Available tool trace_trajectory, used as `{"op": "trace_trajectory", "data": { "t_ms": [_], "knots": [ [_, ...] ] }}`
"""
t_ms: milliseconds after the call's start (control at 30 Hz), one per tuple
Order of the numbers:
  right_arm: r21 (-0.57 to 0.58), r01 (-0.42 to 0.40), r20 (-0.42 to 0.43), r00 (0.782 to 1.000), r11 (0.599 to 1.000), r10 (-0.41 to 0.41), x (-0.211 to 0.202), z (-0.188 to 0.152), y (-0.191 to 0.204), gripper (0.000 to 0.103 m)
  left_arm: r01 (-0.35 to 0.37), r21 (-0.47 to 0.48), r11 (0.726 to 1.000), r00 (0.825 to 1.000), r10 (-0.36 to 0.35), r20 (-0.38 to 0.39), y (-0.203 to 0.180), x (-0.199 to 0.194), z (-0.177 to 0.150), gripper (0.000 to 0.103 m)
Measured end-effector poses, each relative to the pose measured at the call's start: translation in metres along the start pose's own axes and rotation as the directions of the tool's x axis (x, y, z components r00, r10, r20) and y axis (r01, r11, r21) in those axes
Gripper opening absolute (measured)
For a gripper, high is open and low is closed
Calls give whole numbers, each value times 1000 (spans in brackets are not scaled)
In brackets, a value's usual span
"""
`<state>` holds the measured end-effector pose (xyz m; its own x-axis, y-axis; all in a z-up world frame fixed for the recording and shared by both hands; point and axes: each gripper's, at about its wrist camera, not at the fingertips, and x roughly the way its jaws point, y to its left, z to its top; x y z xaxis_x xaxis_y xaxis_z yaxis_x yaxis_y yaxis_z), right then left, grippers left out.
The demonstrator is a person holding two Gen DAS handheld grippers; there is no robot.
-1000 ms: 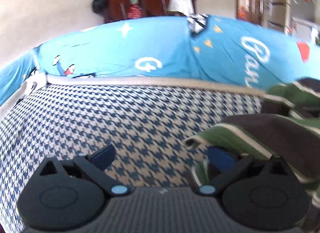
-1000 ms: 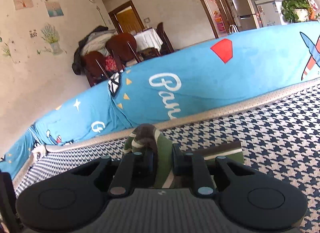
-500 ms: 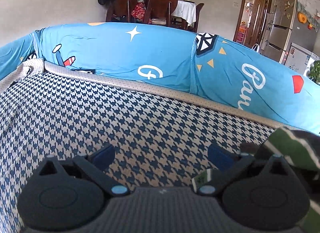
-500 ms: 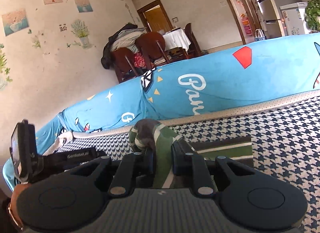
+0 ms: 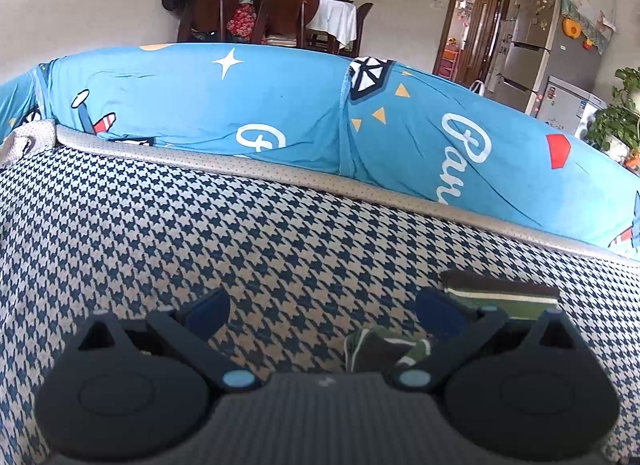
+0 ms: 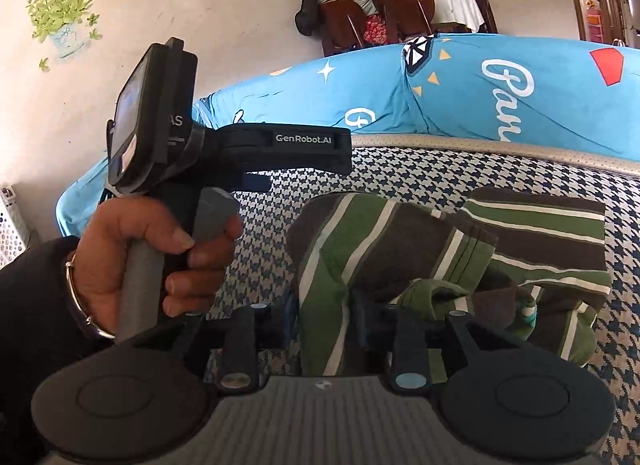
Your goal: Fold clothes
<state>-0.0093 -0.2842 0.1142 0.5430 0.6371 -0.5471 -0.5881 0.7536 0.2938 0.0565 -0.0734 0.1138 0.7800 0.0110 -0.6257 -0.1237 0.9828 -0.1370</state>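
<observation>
Parted wide with nothing between them, the jaws of the left gripper (image 5: 322, 307) stood over the blue-and-cream houndstooth sofa cover (image 5: 168, 233). On the right gripper (image 6: 326, 315) the jaws had just been opening; a fold of the green, brown and white striped knitted garment (image 6: 400, 241) lay between them, and whether the pads pressed on it could not be told, since cloth draped over the right finger.

That garment lay bunched on the houndstooth cover, its flatter, folded part stretching to the right and far side, its rumpled part nearest the right gripper. In the left wrist view, a corner of it showed just near the right finger (image 5: 440, 313), and a flat striped edge lay beyond that finger.

A person's left hand (image 6: 156, 253), in a dark sleeve with a thin metal bangle, clasped the grey handle of the left gripper's black body, to the left of the garment.

Behind the cover ran a pale piped edge, then a bright blue printed sofa back (image 5: 280, 113). Farther off stood dark wooden chairs (image 5: 248, 9) heaped with coats.
</observation>
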Motion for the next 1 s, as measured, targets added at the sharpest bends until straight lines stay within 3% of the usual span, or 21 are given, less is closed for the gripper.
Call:
{"op": "trace_trajectory", "data": {
  "t_ms": [133,233,367,567,833,1000],
  "knots": [
    [14,-38,32,999,999,37,-12,3,0,53,32,77,997,999,-29,-33,-12,4,-8,103],
    [-2,5,50,999,1000,-5,-21,4,0,62,36,119,992,998,-30,-56,-18,7,-15,103],
    [43,83,51,995,996,-85,-31,3,-9,62,30,169,985,996,-16,-87,-22,10,-24,103],
    [129,225,-13,974,966,-225,-24,1,-31,63,37,201,979,991,-9,-136,-21,11,-33,103],
    [180,270,-111,961,946,-253,-7,-4,-45,67,45,219,975,982,-2,-191,-10,12,-41,103],
    [222,279,-154,956,935,-249,3,-8,-52,73,33,283,959,978,28,-208,-12,13,-52,103]
  ]
}}
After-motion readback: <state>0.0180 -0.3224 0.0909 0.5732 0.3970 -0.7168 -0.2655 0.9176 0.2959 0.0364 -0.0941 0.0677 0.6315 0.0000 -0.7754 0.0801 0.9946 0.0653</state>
